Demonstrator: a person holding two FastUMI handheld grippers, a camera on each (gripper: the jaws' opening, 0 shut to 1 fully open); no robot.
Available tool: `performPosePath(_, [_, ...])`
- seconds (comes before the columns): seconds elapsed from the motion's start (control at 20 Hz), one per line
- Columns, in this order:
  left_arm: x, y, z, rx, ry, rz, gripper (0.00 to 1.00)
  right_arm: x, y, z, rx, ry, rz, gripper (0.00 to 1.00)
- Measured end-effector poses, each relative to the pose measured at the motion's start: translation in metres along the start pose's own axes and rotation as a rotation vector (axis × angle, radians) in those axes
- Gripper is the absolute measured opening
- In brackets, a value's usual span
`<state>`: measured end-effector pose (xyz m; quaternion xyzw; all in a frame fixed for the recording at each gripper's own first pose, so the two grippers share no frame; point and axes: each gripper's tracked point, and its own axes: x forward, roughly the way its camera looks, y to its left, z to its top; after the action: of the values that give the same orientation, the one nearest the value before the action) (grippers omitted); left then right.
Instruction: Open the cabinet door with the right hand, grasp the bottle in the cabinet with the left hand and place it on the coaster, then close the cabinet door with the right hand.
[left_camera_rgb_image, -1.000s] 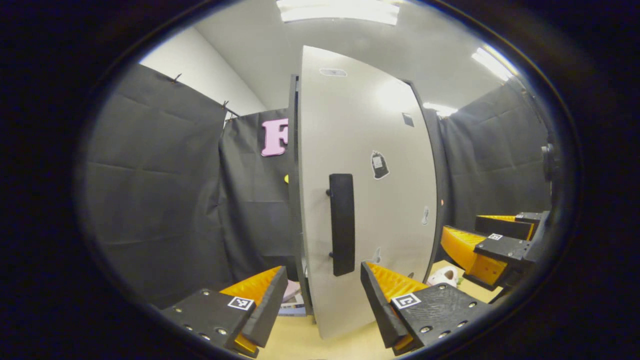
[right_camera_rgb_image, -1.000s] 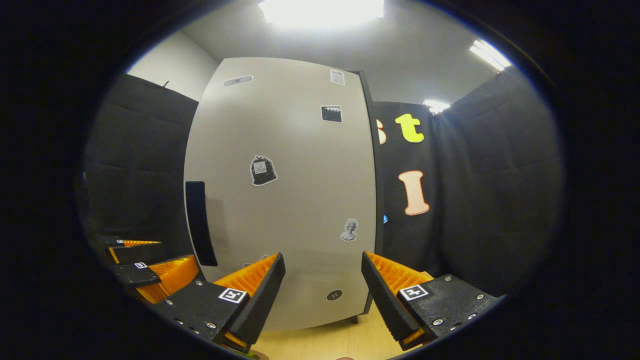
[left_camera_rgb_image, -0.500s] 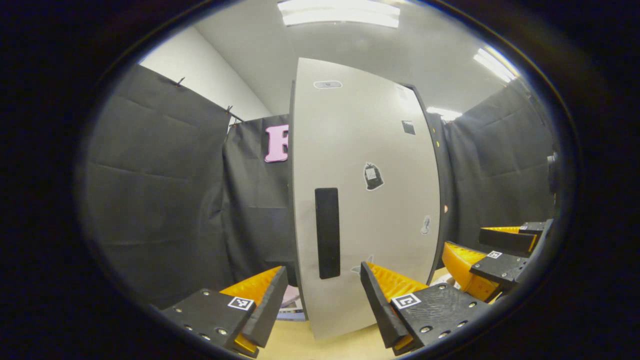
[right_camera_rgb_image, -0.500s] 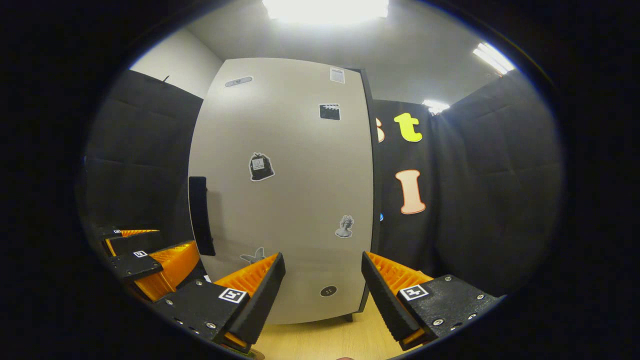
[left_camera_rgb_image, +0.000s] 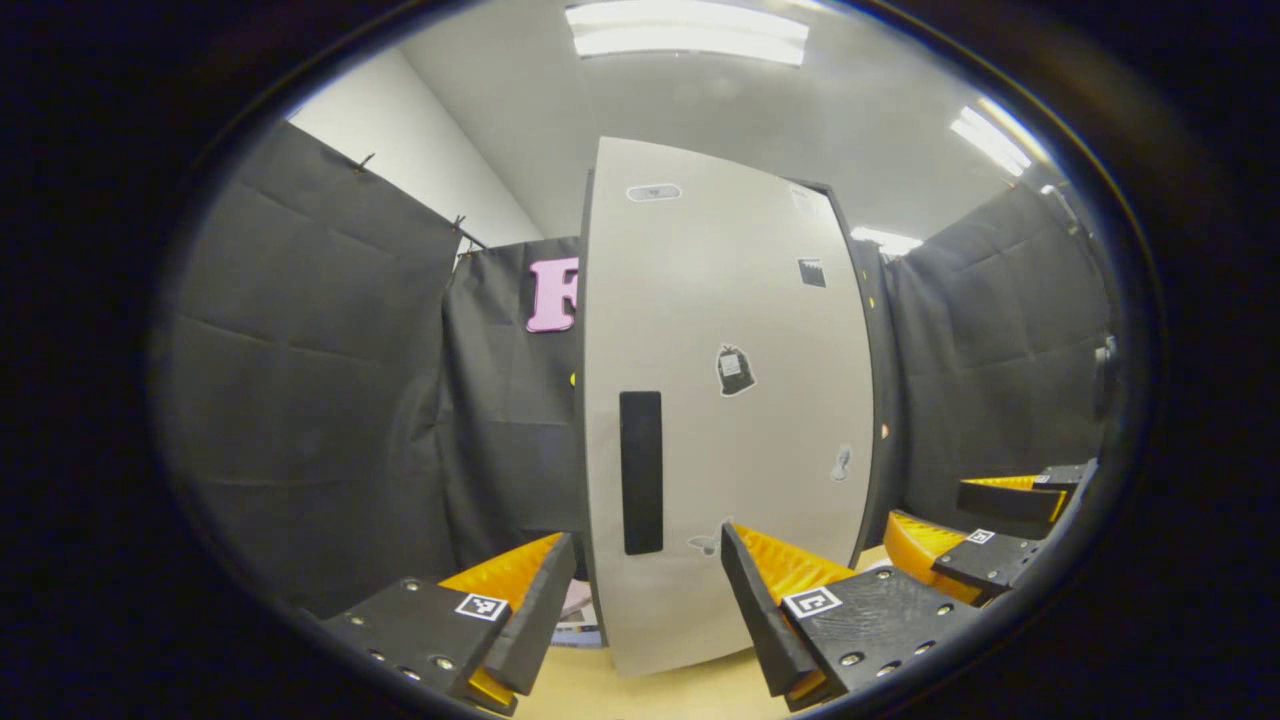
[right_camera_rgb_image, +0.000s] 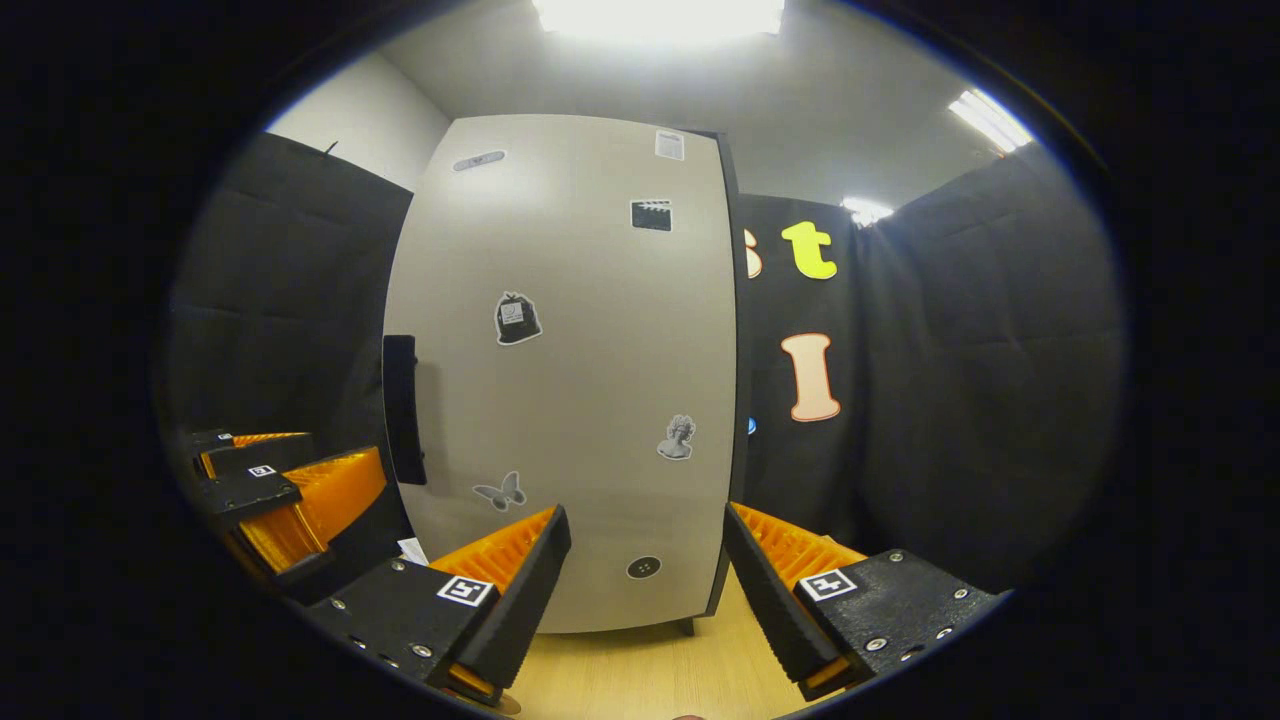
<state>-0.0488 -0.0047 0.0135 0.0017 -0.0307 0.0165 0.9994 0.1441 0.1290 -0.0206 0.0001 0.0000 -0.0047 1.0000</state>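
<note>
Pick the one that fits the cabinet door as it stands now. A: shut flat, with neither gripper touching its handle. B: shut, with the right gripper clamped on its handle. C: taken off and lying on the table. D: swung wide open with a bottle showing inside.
A: the cabinet door stands flat against the cabinet, its black handle is free, and the right gripper and left gripper both hang open short of it.
</note>
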Motion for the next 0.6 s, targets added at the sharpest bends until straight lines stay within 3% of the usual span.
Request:
performPosePath(0.05, [0.003,-0.001,-0.002,-0.001,0.003,-0.003,0.80,0.001,0.001,-0.001,-0.002,0.002,0.000,0.95])
performPosePath(0.1, [0.004,0.000,-0.004,0.002,0.006,0.001,0.89,0.000,0.000,-0.002,-0.005,0.005,-0.001,0.95])
performPosePath(0.2, [0.007,-0.001,-0.006,0.001,0.014,-0.001,0.80,-0.001,-0.001,-0.002,-0.008,0.007,-0.007,0.95])
performPosePath(0.3, [0.009,0.002,-0.005,-0.005,0.012,-0.005,0.88,-0.002,-0.002,-0.001,-0.005,0.007,-0.011,0.95])
performPosePath(0.45, [0.008,0.006,0.001,-0.029,-0.005,-0.020,0.84,-0.002,-0.003,-0.002,-0.011,0.010,-0.013,0.95])
performPosePath(0.55, [0.009,0.006,0.005,-0.036,-0.018,-0.031,0.88,-0.002,-0.003,-0.002,-0.011,0.010,-0.013,0.95])
performPosePath(0.6, [0.010,0.008,0.004,-0.023,-0.017,-0.022,0.84,-0.003,-0.003,-0.003,-0.014,0.012,-0.015,0.95])
